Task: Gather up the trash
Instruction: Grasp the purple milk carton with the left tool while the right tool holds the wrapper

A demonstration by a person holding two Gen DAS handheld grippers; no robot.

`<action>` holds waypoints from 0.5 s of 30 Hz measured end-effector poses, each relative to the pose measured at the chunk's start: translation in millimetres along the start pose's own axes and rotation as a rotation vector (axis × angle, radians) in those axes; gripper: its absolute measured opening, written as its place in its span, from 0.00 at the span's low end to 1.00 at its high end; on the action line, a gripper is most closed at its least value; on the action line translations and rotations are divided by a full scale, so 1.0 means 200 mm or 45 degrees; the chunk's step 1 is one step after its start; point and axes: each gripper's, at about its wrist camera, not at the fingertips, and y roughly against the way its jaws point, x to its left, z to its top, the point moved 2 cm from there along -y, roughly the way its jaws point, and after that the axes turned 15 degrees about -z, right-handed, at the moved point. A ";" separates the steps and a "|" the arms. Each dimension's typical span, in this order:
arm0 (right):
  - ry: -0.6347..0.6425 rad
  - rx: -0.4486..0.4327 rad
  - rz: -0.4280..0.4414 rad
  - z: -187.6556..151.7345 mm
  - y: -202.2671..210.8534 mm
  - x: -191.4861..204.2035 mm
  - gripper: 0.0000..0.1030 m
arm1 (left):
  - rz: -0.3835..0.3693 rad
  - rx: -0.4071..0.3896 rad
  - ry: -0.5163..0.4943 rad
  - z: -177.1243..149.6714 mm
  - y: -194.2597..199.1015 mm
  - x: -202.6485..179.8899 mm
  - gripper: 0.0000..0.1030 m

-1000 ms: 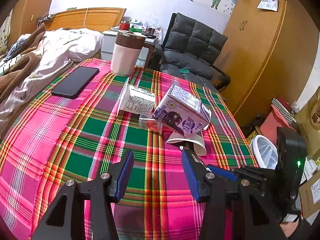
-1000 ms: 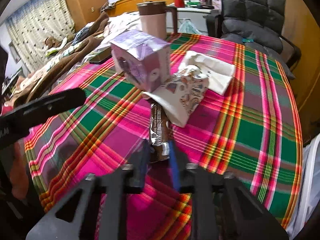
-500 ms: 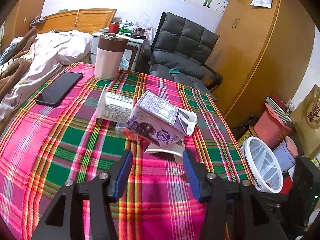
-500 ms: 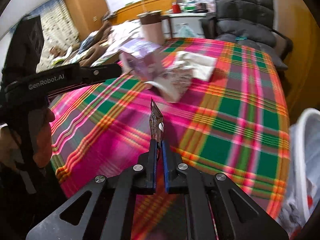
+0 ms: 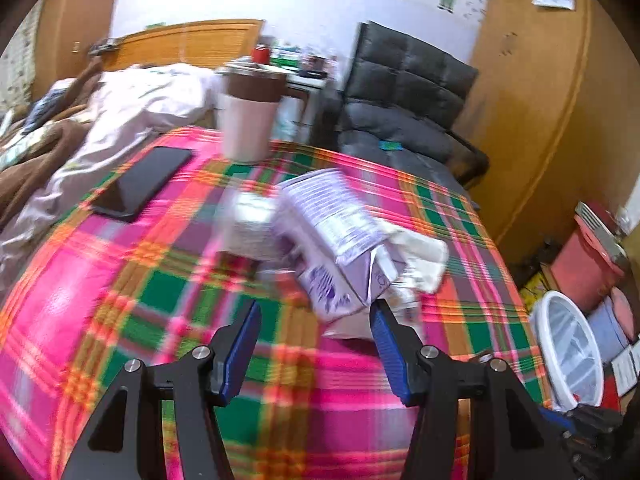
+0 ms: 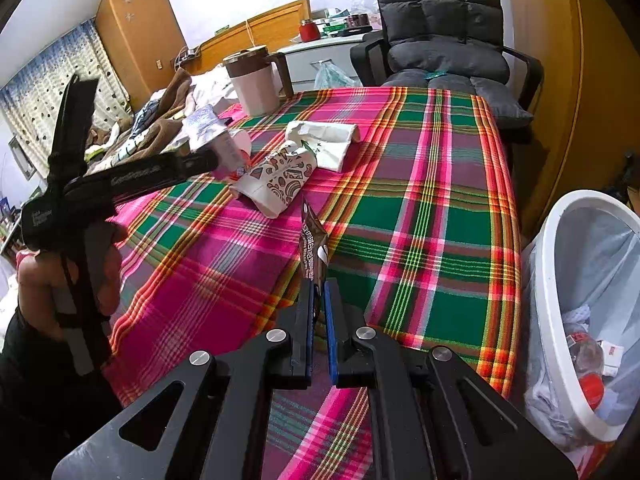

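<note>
The right gripper (image 6: 318, 300) is pinched tight on a thin brown foil wrapper (image 6: 313, 240), a crinkled glossy strip that stands upright out of the blue rubbery pads above the plaid tablecloth (image 6: 420, 208). To the right of these jaws and below the table edge stands a round white plastic bin (image 6: 560, 320) lined with a thin clear bag, with bottles and scraps lying inside.

Ahead and to the left of the right jaws lies a flattened paper cup (image 6: 276, 184) printed with brown doodles, touching a folded white paper bag (image 6: 324, 142) beyond it. The left gripper (image 6: 200, 162), a matte black tool held in a person's hand (image 6: 60, 280), reaches toward that pile from the left.

In the left wrist view the left gripper (image 5: 316, 340) stands wide, its ribbed blue pads apart and gripping nothing. Just ahead, nearer its right finger, sits a purple cardboard carton (image 5: 336, 240), boxy with a gabled top, blurred. A smaller white carton (image 5: 248, 228) leans beside it, further left. Farther ahead stand a smooth pink tumbler (image 5: 248, 120) with a brown lid and a flat black phone (image 5: 140, 182).
</note>
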 end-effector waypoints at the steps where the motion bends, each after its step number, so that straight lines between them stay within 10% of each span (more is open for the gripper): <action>1: -0.001 -0.002 0.003 0.00 0.00 0.00 0.08 | 0.018 -0.011 0.020 0.00 0.03 0.04 0.54; 15: -0.009 0.001 -0.006 -0.01 0.01 -0.01 0.08 | 0.007 -0.033 0.060 -0.01 0.07 0.15 0.61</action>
